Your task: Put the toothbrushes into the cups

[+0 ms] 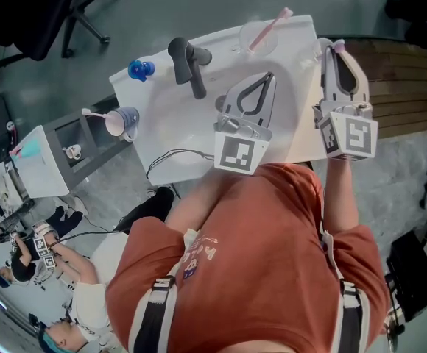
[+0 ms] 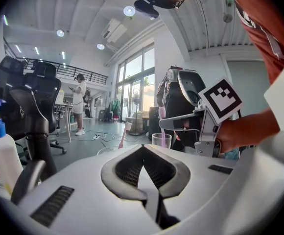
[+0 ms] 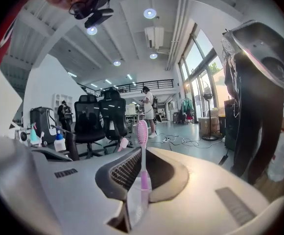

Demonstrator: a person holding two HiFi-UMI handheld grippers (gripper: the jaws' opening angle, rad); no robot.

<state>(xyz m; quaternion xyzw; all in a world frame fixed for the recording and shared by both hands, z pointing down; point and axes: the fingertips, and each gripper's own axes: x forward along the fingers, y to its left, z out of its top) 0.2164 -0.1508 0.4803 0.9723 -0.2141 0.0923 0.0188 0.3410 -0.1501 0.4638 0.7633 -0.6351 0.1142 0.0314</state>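
My right gripper [image 1: 335,48] [image 3: 141,153] is shut on a pink toothbrush [image 3: 142,141], which stands upright between its jaws, bristle head up. In the left gripper view that toothbrush [image 2: 162,114] hangs just over a clear cup [image 2: 161,140] at the table's far right. A second clear cup [image 1: 258,39] at the far edge holds another pink toothbrush [image 1: 270,26]. My left gripper [image 1: 270,76] [image 2: 142,148] hovers over the white table [image 1: 177,131] with its jaws shut and nothing between them.
A black faucet [image 1: 188,61] rises at the table's far left, with a blue-capped bottle [image 1: 141,70] beside it. A blue cup [image 1: 123,121] with a toothbrush in it sits at the left edge. Office chairs and people stand beyond.
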